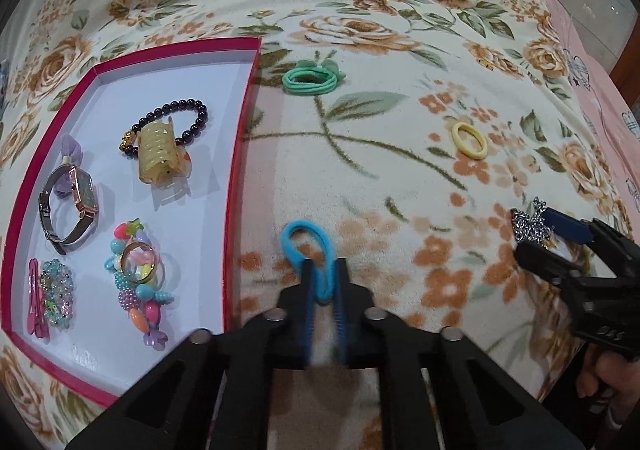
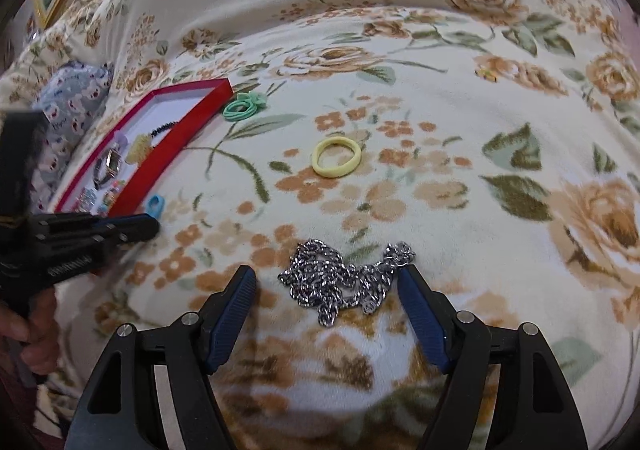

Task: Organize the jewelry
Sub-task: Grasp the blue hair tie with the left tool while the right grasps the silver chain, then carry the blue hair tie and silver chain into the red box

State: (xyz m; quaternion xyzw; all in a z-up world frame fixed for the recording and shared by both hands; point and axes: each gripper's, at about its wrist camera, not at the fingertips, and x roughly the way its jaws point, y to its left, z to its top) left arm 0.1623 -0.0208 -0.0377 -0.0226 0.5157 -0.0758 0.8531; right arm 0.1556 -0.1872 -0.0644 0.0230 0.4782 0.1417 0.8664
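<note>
Pinched in the clenched left tool (image 1: 324,270) is one blue fabric hair loop (image 1: 308,250), its long axis pointing away along the floral blanket (image 1: 400,178). One silver chain pile (image 2: 340,278) is straddled by the released right tool (image 2: 326,278). Two hair ties, green (image 1: 312,80) and yellow (image 1: 470,140), are left outside the red-rimmed tray (image 1: 240,170), where one watch (image 1: 72,206) and one beaded bracelet (image 1: 188,118) are kept.

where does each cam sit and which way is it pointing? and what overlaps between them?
Left wrist: on the left gripper, angled down at the floral blanket; its fingers pinch a blue hair tie; red tray alongside; right gripper at the edge.
Right wrist: on the right gripper, angled down, open jaws straddling a silver chain; the person's hand shows.
Shared: yellow hair tie, green hair tie, tray, chain.
</note>
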